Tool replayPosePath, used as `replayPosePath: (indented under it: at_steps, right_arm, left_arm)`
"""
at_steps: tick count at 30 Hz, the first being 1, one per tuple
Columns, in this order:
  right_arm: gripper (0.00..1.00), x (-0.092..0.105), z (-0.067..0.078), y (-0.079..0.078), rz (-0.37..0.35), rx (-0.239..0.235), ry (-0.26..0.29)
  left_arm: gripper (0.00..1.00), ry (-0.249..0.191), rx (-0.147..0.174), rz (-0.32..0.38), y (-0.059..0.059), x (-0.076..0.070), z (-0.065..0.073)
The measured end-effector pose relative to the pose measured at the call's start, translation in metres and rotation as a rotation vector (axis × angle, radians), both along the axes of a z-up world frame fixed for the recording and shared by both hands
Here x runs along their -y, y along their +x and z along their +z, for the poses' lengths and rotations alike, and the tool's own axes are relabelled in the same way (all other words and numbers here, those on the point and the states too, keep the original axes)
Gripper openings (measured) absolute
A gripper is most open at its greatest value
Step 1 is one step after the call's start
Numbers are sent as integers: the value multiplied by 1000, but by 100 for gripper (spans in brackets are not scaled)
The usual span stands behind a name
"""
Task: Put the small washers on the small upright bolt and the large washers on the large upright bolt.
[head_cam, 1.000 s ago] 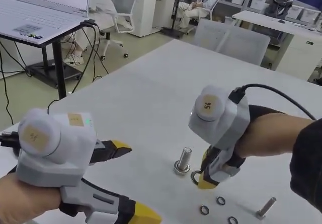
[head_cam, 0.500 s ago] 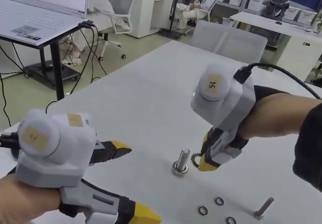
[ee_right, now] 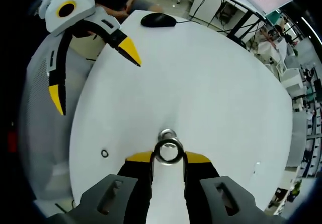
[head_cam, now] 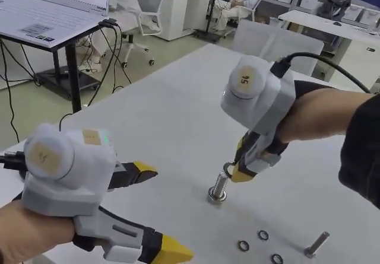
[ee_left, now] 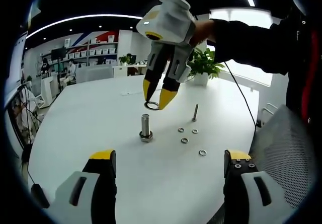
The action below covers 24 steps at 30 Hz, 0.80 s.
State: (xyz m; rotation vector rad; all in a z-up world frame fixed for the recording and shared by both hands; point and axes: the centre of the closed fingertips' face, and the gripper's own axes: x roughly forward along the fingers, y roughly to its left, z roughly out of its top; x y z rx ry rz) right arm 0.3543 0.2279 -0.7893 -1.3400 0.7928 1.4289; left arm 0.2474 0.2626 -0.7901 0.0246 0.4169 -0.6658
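Note:
The large upright bolt (head_cam: pixel 218 187) stands mid-table. My right gripper (head_cam: pixel 237 172) hangs just above and beside its top, shut on a large washer (head_cam: pixel 228 169). In the right gripper view the washer (ee_right: pixel 157 152) sits between the yellow tips of my right gripper (ee_right: pixel 168 158), with the bolt top (ee_right: pixel 167 133) just beyond. The left gripper view shows the right gripper (ee_left: pixel 156 97) holding the washer (ee_left: pixel 152 104) over the bolt (ee_left: pixel 146 127). Small washers (head_cam: pixel 263 235) lie near the small bolt (head_cam: pixel 314 244). My left gripper (head_cam: pixel 157 210) is open and holds nothing.
Several small washers (ee_left: pixel 184 140) lie loose between the two bolts. A computer mouse (ee_right: pixel 158 19) rests near the table's far edge. A laptop desk (head_cam: pixel 53 21) and office chairs (head_cam: pixel 270 41) stand beyond the white table (head_cam: pixel 160 115).
My right gripper has risen and moved left with the large washer, from low beside the bolt to just above its top. The left gripper stays put.

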Motion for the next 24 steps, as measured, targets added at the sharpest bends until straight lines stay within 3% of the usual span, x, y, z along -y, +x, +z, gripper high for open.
replayPosePath:
  at_steps: [10,24]
  right_arm:
    - [23,-5,-15,7,6,-15,-24]
    - [23,-7,-22,12,7,-32,-38]
  left_arm:
    - [88,-2,-9,7,3,-1,-3]
    - [88,-10,-19,9,5,-3,-7]
